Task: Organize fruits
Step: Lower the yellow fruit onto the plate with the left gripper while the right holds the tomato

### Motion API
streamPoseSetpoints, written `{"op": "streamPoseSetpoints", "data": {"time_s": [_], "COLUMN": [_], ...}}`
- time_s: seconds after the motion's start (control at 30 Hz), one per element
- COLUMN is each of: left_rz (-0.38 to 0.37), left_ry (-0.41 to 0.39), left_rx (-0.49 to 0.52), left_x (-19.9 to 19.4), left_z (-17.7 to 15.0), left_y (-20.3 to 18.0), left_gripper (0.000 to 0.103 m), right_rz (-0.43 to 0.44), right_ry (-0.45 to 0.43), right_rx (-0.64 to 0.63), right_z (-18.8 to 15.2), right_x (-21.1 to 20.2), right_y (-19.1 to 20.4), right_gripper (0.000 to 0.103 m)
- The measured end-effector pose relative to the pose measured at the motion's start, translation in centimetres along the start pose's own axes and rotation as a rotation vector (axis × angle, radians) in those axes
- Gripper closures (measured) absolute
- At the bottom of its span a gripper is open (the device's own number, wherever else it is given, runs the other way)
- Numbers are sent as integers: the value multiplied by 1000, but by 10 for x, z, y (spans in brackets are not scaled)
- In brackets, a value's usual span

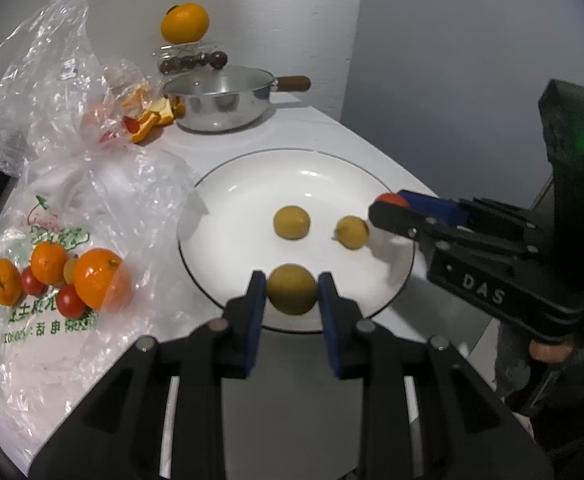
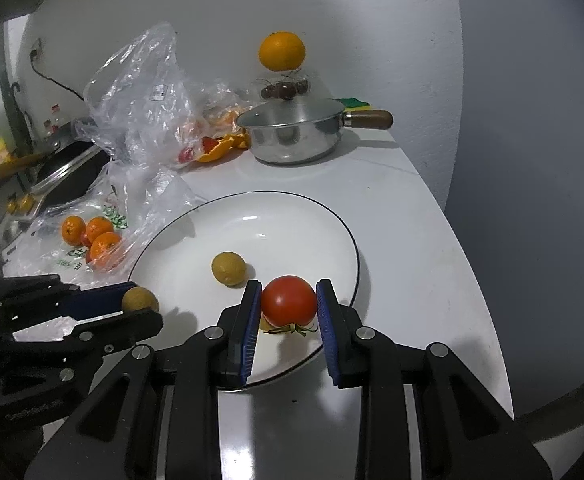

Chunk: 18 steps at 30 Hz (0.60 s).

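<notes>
one yellow fruit [image 1: 292, 294] inside left gripper [image 1: 292, 292]

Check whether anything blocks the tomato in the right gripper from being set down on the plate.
Nothing visible blocks it. The right gripper holds the tomato just over the plate. One yellow fruit lies beside it, and another shows partly under the tomato, so set it down on the bare part further in.
</notes>
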State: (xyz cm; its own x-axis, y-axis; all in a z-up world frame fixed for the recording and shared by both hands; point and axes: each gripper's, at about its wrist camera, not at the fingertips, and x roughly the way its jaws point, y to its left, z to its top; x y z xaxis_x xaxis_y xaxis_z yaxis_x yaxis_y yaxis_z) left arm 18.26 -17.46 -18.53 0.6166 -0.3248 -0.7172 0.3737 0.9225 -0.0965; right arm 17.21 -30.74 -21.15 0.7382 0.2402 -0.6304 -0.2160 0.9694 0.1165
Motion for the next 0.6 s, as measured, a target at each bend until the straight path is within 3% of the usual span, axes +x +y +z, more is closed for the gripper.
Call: {"op": "streamPoseSetpoints", "data": {"time_s": [0.6], "left_rz": [-31], "left_ry": [2], "left_rx": [7], "left_x": [6], "left_z": [2], "left_y": [-6], "left_gripper": [75], "right_rz": [-24], "right_ry": [0], "right_rx": [3], "right_z": [9], "right_x": [13], "right_y": [-7], "right_gripper": [73]}}
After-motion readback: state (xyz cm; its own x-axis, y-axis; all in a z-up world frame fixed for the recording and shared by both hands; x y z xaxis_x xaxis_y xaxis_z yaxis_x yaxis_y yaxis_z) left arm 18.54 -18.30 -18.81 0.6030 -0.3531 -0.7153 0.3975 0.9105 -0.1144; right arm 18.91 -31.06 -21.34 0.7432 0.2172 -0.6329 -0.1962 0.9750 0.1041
